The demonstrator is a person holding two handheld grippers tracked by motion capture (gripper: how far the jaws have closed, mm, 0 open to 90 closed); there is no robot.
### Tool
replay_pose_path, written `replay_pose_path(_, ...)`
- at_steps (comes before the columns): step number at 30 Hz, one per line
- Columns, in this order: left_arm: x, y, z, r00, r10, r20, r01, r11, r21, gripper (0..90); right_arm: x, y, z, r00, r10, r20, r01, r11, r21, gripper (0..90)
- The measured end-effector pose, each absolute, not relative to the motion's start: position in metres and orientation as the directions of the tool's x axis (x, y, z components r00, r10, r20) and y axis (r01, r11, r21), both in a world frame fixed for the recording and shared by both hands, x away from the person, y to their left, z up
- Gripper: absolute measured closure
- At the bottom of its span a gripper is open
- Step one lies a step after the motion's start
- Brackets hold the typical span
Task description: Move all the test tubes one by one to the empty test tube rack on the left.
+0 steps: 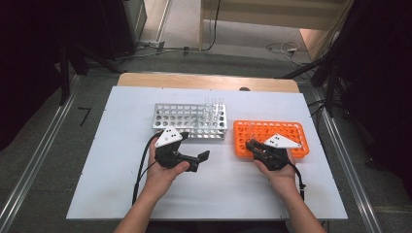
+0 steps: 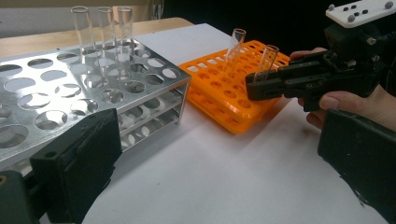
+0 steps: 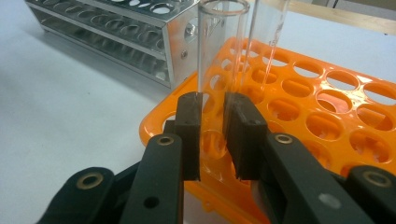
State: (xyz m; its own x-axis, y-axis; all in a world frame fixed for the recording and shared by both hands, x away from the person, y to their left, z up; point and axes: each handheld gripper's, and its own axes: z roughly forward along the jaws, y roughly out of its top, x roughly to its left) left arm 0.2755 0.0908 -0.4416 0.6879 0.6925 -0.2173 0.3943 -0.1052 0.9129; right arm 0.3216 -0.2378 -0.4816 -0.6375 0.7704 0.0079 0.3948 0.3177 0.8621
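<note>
Unlabelled glass tube (image 3: 219, 51) (right gripper (image 3: 212, 135) clamped)

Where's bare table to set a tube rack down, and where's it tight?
Free: the white table left of the silver rack, and its near strip between the forearms. Tight: the gap between the silver rack and orange rack, where the right gripper clamps a glass tube.

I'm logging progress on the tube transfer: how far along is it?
Early. The orange rack holds two glass tubes. The right tongs are shut on the nearer tube, which stands in a corner hole; the second tube stands behind it. Three tubes stand in the metal rack. The left tongs are open, holding nothing.
</note>
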Motion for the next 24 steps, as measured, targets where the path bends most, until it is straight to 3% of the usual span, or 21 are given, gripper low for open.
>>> replay_pose_path(24, 0.274, 0.089, -0.440, 0.694, 0.687, -0.215, 0.387, -0.104, 0.916, 0.0, 0.315, -0.243, -0.455, -0.650, 0.758, 0.046, 0.364, 0.258, 0.895, 73.5)
